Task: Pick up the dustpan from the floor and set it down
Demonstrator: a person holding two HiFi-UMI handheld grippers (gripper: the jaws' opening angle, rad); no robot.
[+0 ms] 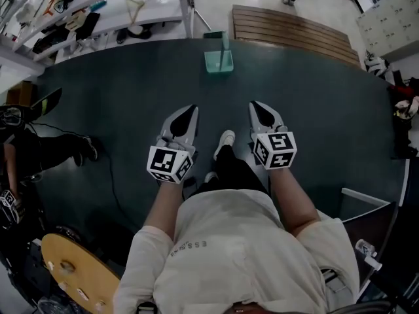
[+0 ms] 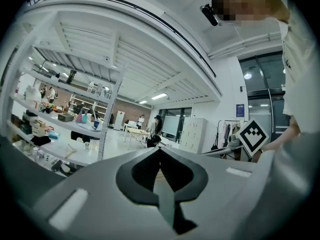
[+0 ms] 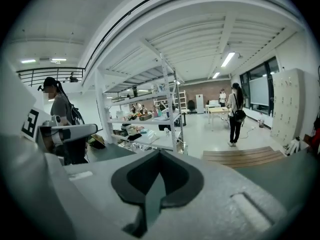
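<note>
Dark teal mat [image 1: 118, 97] covers most of the floor in the head view, with pale floor past its far edge.

Dustpan [image 1: 218, 61]: translucent green, on the mat close to that far edge. It is well ahead of both sets of fingers, roughly on the line that runs out between them, and touches neither.

Left gripper [image 1: 192, 108]: fingers closed tip to tip, nothing between them. Its own view shows the same meeting tips, aimed out across the room. White shelving [image 1: 124, 8], loaded with small items, stands ahead and to the left of these fingers.

Right gripper [image 1: 255, 104]: fingers also closed on each other and empty, as its own view shows. A slatted wooden platform [image 1: 294, 31] lies ahead and to the right of these fingers, beyond the dustpan. In the right gripper view a standing person [image 3: 235, 114] is far ahead of the fingertips, past the platform.

Both grippers are side by side, apart, and pointing the same way. One white shoe [image 1: 224, 142] shows on the mat between them, just behind the fingertips.
</note>
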